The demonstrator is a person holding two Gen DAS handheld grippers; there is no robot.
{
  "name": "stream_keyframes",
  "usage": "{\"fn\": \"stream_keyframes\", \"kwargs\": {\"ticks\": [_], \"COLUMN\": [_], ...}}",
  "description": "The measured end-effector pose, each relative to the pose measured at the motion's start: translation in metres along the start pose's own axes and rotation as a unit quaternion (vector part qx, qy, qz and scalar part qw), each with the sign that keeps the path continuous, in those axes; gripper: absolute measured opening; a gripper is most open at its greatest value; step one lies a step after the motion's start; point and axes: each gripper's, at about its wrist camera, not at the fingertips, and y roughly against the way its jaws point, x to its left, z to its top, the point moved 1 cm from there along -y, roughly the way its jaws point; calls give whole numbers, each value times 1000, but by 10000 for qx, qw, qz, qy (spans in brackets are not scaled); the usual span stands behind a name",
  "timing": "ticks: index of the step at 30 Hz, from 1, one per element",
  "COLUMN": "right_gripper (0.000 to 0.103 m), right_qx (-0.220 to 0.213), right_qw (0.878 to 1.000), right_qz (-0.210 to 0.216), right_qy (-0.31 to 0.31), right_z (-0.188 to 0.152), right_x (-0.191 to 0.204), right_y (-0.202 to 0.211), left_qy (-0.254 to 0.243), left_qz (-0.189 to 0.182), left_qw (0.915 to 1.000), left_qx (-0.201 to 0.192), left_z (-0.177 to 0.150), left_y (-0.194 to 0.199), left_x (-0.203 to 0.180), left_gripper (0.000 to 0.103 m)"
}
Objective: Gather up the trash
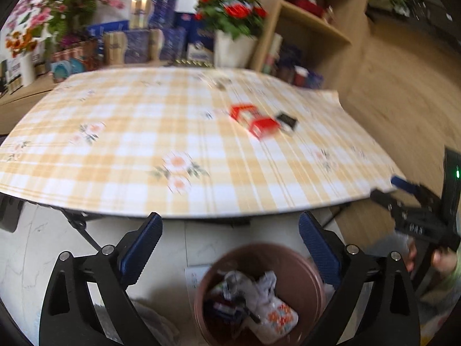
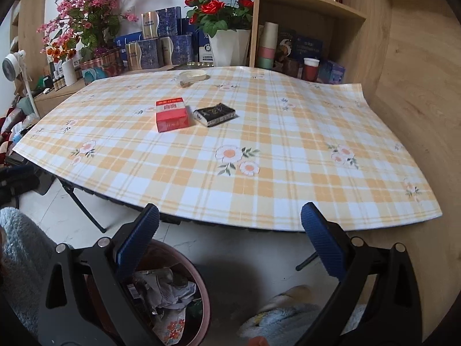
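Note:
A red cigarette pack (image 1: 260, 125) (image 2: 171, 115) and a black pack (image 1: 286, 121) (image 2: 214, 114) lie side by side on the checked tablecloth (image 1: 144, 150) (image 2: 288, 158). A glass ashtray (image 2: 192, 77) sits near the table's far edge. On the floor below the near edge stands a brown bin (image 1: 259, 248) (image 2: 203, 285) holding crumpled paper and a floral wrapper (image 1: 279, 317). My left gripper (image 1: 230, 219) hangs open and empty above the bin. My right gripper (image 2: 230, 207) (image 1: 389, 189) is open and empty too, just right of the bin and short of the table edge.
Flower pots (image 2: 227, 46), blue and gold boxes (image 2: 161, 43) and a wooden shelf (image 2: 311, 3) with cups stand behind the table. Folding table legs (image 2: 86, 210) reach the white tile floor. A fluffy blue cloth (image 2: 20, 245) lies at the left. A hand (image 1: 443, 256) holds the right gripper.

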Motion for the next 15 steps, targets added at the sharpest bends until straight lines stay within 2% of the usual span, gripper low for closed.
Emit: {"fn": "stream_keyframes", "kwargs": {"ticks": [9, 15], "right_gripper": [97, 97], "right_qx": [-197, -137], "right_qw": [9998, 9999], "right_qz": [34, -2], "right_qy": [29, -88], "right_z": [25, 42], "right_x": [-9, -23], "right_y": [1, -11], "left_qy": [405, 446], "left_qz": [153, 78], "left_qw": [9970, 9969], "left_qx": [-637, -647], "left_z": [41, 60], "left_y": [12, 5], "left_x": [23, 25], "left_gripper": [95, 95]}}
